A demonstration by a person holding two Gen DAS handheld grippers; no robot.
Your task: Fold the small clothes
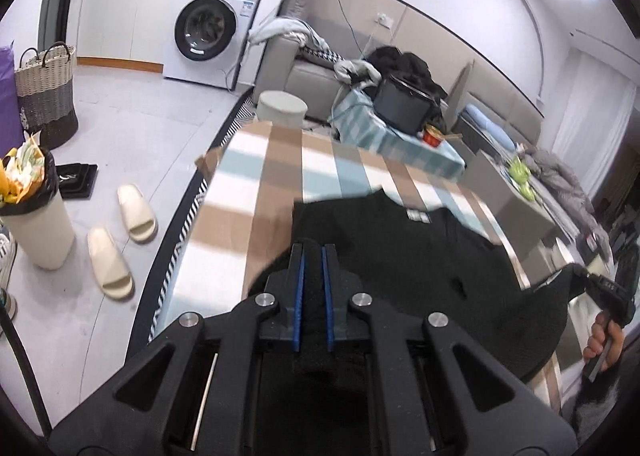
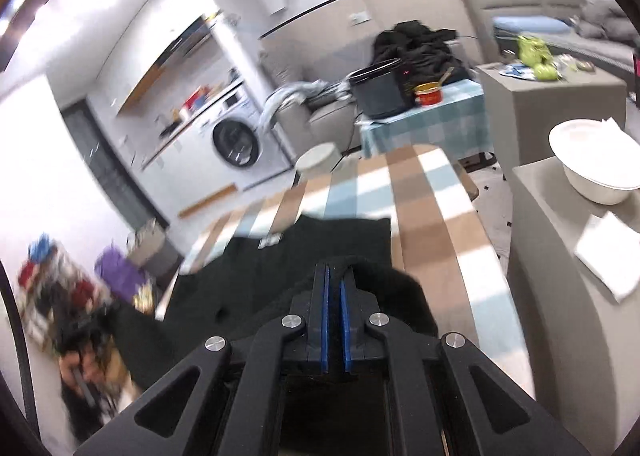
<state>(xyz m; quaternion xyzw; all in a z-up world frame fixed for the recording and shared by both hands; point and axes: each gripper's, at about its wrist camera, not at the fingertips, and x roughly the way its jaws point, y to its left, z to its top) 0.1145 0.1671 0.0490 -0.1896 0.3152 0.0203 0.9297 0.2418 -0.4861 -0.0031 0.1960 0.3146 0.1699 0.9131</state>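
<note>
- My left claw (image 1: 313,256) is clamped on the near edge of the black garment (image 1: 400,256); dark cloth fills the narrow gap between its blue pads (image 1: 299,296).
- My right claw (image 2: 334,276) is likewise closed on a bunched fold of the same garment (image 2: 280,276), cloth humped up around its tips.
- The garment lies ahead of both claws on the checked worktop (image 1: 248,176), its white label (image 1: 418,215) facing up at the far edge.
- Only the left wrist view shows the floor to the left of the claw: a pair of cream slippers (image 1: 120,240), a full bin (image 1: 36,224) and a woven basket (image 1: 46,92).
- Only the right wrist view shows a white bowl (image 2: 596,164) on a grey surface to the right of the claw.
- Each view catches the opposite hand at its edge: the right hand (image 1: 604,340) in the left view, the left hand (image 2: 80,368), blurred, in the right.
- A washing machine (image 1: 208,24) stands far ahead in both.
</note>
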